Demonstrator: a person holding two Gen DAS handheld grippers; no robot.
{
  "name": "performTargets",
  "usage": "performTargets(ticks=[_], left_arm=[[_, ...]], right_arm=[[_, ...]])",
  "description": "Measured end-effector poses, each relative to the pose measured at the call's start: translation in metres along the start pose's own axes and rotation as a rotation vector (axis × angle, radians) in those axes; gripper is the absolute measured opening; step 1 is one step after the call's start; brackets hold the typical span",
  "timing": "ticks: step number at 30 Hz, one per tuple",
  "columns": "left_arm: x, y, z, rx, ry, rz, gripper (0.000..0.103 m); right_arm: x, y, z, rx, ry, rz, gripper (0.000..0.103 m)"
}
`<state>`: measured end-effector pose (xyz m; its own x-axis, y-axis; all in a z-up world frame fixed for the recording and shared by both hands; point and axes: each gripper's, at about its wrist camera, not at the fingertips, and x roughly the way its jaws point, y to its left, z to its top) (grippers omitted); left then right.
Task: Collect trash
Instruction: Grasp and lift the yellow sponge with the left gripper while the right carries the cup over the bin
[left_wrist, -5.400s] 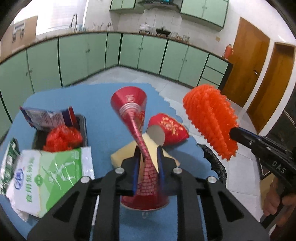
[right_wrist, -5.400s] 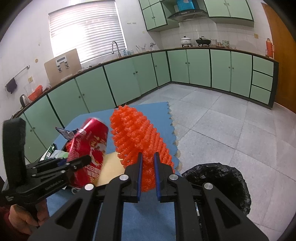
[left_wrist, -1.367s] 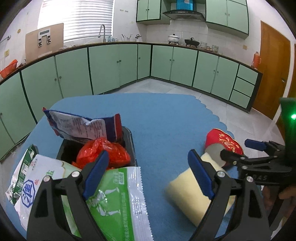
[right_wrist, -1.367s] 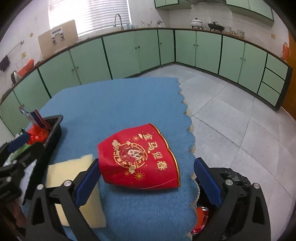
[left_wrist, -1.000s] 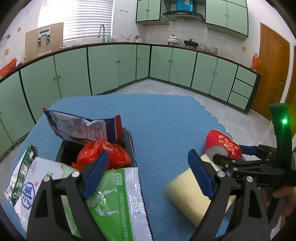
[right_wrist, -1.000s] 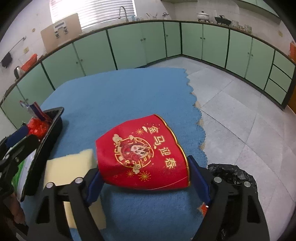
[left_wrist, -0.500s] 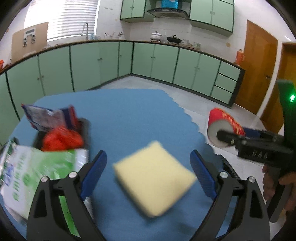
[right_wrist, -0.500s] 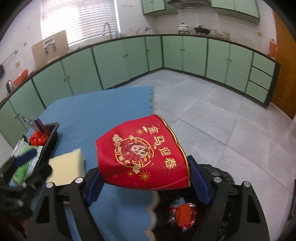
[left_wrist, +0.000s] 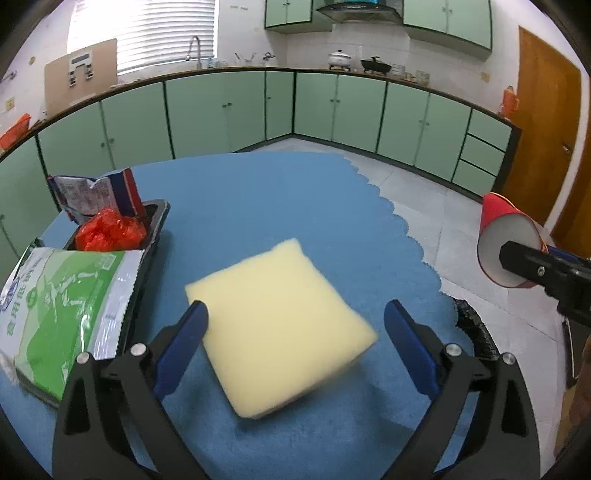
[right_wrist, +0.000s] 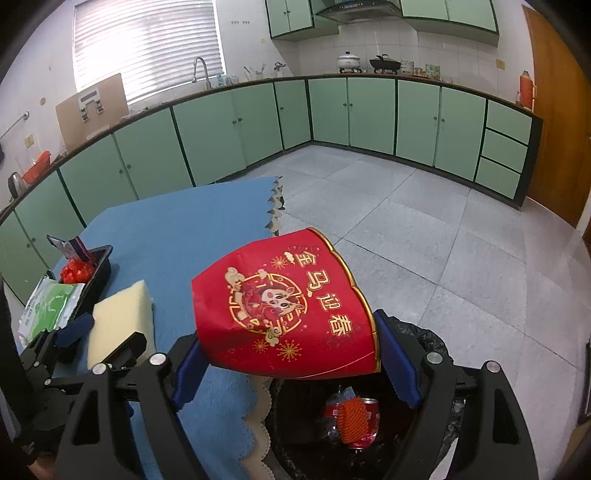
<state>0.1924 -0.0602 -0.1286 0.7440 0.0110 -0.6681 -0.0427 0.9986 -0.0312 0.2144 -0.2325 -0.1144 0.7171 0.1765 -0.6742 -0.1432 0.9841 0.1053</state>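
Right gripper (right_wrist: 291, 365) pinched a red paper cup (right_wrist: 284, 314) above the black bin bag (right_wrist: 436, 354), which held a can (right_wrist: 365, 410) and orange brush (right_wrist: 352, 421); left gripper's (left_wrist: 295, 345) jaws were opening around a yellow sponge (left_wrist: 280, 325).

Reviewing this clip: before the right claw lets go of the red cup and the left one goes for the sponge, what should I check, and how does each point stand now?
1. Red cup gripped between the right claw pads: ok.
2. Cup over the black trash bag opening: ok, bag mouth lies right below it.
3. Room in the bag: ok, only a crushed can and an orange brush show inside.
4. Left claw wide enough for the yellow sponge: ok, jaws opening, pads either side, not pressing.
5. Sponge lying flat on the blue cloth: cannot tell, its edge is blurred.
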Motion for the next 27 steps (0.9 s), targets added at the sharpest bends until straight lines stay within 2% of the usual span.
performTargets(ticks=[4,8,15,21,24,27], left_arm=[[-0.011,-0.004,-0.009,0.0,-0.011,0.053,0.093],[-0.003,-0.003,-0.007,-0.004,0.011,0.02,0.093],[-0.005,0.001,-0.002,-0.025,-0.023,-0.021,0.093],[-0.004,-0.005,-0.003,0.009,-0.012,0.035,0.093],[-0.002,-0.008,-0.005,0.03,-0.004,0.041,0.094],[0.0,-0.002,-0.004,0.003,0.006,0.025,0.094]], right_arm=[[-0.001,0.0,-0.003,0.001,-0.003,0.011,0.081],[-0.001,0.0,-0.005,-0.007,-0.003,0.016,0.081],[0.0,-0.002,-0.004,-0.005,0.004,0.009,0.081],[0.002,0.002,-0.004,-0.022,0.014,0.008,0.081],[0.003,0.003,-0.004,-0.03,0.025,0.0,0.081],[0.003,0.002,-0.004,-0.034,0.033,-0.011,0.081]])
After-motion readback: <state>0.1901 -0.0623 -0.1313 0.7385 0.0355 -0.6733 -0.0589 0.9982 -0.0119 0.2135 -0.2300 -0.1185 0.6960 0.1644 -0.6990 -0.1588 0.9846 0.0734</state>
